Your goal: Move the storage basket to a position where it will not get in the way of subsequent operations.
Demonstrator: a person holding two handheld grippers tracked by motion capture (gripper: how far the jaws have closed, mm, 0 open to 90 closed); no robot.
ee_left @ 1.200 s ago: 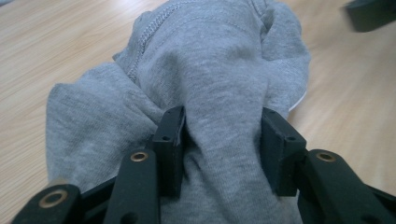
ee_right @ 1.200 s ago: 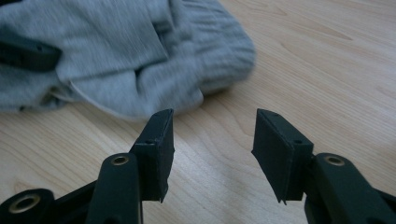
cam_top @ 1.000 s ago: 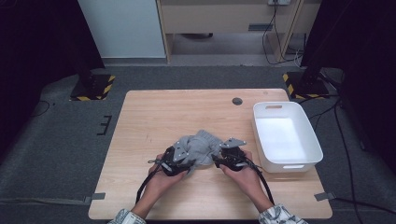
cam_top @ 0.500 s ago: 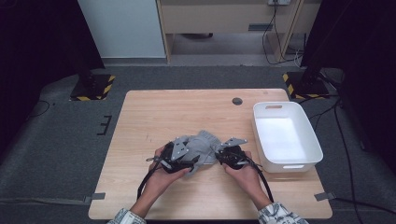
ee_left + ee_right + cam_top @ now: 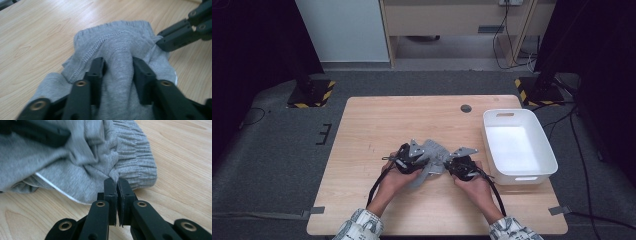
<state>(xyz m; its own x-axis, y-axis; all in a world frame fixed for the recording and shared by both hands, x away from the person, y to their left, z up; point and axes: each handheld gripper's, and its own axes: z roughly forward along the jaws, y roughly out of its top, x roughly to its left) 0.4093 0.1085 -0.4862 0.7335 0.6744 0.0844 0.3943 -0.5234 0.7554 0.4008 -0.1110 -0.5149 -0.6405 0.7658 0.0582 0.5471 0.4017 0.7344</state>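
Your right tongs (image 5: 117, 185) are clamped on the grey garment's (image 5: 432, 152) elastic hem; your left tongs (image 5: 117, 66) have just been closing around a thick fold. The garment lies just left of the white bin (image 5: 544, 150). Pull apart now and that loosely held fold may slip.

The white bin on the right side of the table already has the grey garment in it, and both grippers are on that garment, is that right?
Not quite. The white bin holds no garment; the high view shows the grey garment lying on the table left of it. The rest holds: the left gripper has a fold between its jaws, and the right gripper pinches the edge.
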